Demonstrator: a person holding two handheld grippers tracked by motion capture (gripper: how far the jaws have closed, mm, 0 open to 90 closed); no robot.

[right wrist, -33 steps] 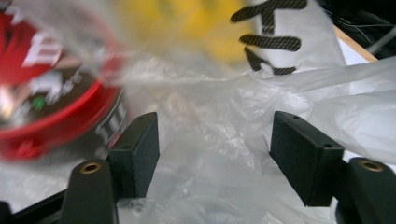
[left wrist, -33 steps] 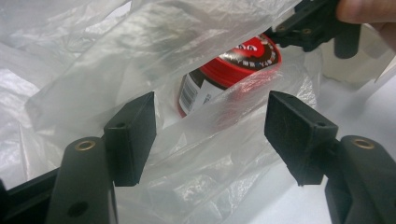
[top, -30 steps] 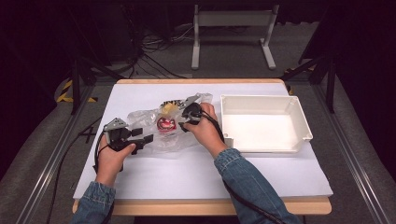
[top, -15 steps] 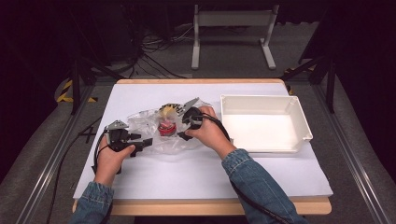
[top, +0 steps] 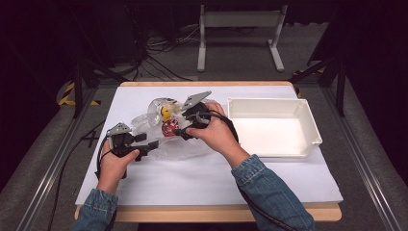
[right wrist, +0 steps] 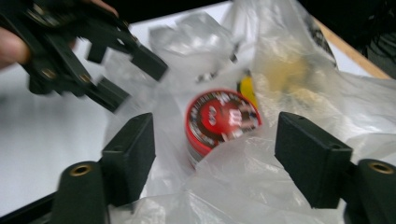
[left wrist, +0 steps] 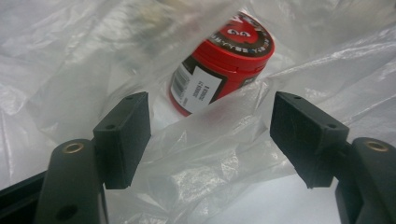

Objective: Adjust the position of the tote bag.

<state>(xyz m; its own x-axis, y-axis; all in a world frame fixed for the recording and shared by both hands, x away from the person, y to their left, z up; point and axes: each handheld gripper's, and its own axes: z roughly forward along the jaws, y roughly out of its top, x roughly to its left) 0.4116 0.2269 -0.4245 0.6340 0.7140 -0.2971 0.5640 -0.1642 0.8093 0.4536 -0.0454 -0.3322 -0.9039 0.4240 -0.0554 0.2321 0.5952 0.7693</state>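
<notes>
1. Bench [top: 144, 183]: white surface with a loose clear plastic bag [top: 149, 126] spread left of centre and an empty white tray [top: 308, 126] to the right. The bag is the largest loose thing in play and the main risk, in my judgement: the film is slack and crumpled, so a pull on one fold may drag the whole bag across the bench rather than open it.

2. Bag again, seen close in the left gripper view: folds of film [left wrist: 219, 154] lie between the jaws. A close here would likely pinch only film and could tear it or trap the contents.

3. Red-lidded jar [left wrist: 219, 65]: lies tilted inside the bag, label toward the camera, beyond the left gripper's jaws and not touched by them. It also shows in the right gripper view [right wrist: 219, 119], near a yellow item [top: 166, 113] in the same bag. It is round, so it may roll deeper into the bag if the film is lifted unevenly.

4. Left gripper [top: 153, 143]: jaws stand well apart, holding nothing; film sits between them but the pads do not press on it.

5. Right gripper [top: 182, 133]: jaws have just been closing somewhat yet stand wide, with film and the jar beyond them; nothing is gripped. That view is blurred, so contact with the film is hard to rule out.

6. The two grippers are near each other over the bag; a collision of jaws is possible.
</notes>
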